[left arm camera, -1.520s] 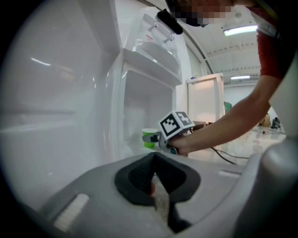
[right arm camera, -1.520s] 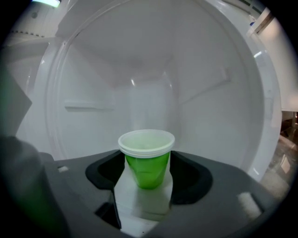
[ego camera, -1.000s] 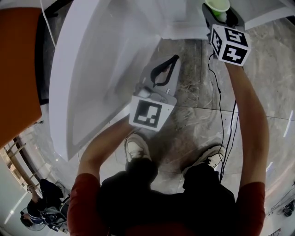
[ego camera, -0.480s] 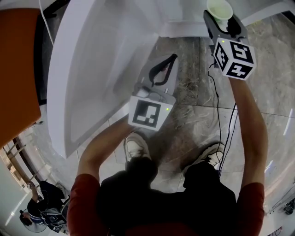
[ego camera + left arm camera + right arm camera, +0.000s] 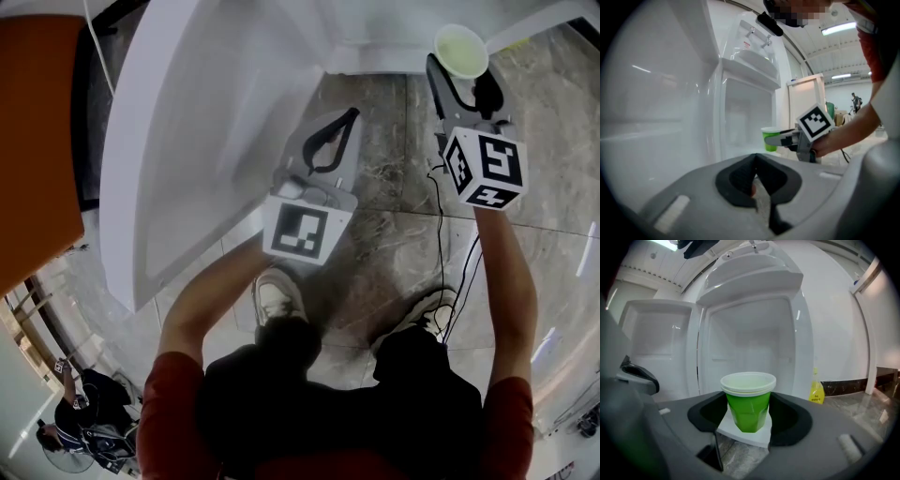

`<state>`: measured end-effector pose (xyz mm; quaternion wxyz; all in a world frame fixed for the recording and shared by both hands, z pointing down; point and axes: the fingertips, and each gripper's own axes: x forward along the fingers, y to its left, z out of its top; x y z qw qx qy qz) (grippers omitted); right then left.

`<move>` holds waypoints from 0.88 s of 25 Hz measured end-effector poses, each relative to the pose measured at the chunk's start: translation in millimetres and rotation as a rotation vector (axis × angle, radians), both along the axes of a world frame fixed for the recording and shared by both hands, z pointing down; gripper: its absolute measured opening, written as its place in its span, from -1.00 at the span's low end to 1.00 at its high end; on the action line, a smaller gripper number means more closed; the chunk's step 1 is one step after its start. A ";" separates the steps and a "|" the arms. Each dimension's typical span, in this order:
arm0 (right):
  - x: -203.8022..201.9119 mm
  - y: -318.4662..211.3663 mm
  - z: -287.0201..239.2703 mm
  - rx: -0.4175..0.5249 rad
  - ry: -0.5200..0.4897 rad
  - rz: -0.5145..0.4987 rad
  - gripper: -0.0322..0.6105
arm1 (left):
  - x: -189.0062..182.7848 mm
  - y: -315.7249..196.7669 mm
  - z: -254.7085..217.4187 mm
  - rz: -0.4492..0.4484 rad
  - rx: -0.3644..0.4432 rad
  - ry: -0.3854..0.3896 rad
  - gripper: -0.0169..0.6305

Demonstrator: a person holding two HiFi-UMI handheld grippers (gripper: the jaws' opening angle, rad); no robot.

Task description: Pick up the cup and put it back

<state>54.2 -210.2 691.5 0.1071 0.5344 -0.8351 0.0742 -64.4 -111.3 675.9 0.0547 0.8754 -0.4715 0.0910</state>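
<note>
Outward from the fridge point(image 5: 216, 122) is where my right tool point(image 5: 461, 80) has come since a second ago: back then the green cup point(image 5: 460, 51) was cut by the top edge of the head view, and now its whole white rim shows, just beside the fridge's front corner and over the marble floor point(image 5: 394, 234). From above I see only the rim and the pale inside of the cup; its green wall is hidden beneath them and shows only in the two tool views. My right tool stands fairly wide, its black pads pressed on either side of the cup, which is upright. In the right tool's view a white slab lies under the cup's base, and I cannot tell whether the cup touches it or hangs clear of it. A yellow bottle point(image 5: 816, 391) stands by the far wall, its label too small to read. My left tool point(image 5: 345, 124) has not shifted; it hangs low in front of the fridge with its tips together and nothing between them. The black cable point(image 5: 441, 234) trails from my right tool toward the floor.
</note>
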 end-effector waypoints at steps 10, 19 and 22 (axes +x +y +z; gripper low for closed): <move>10.2 67.8 -1.2 -0.023 -0.033 -0.005 -0.04 | -3.4 3.5 -2.7 -0.028 0.012 0.006 -0.95; 7.6 105.6 17.0 -0.052 -0.028 -0.025 -0.04 | -3.9 10.8 3.4 -0.036 0.028 0.000 -0.95; 4.1 117.5 26.9 -0.072 -0.014 -0.038 -0.04 | -6.4 12.8 7.5 -0.041 0.023 -0.011 -0.95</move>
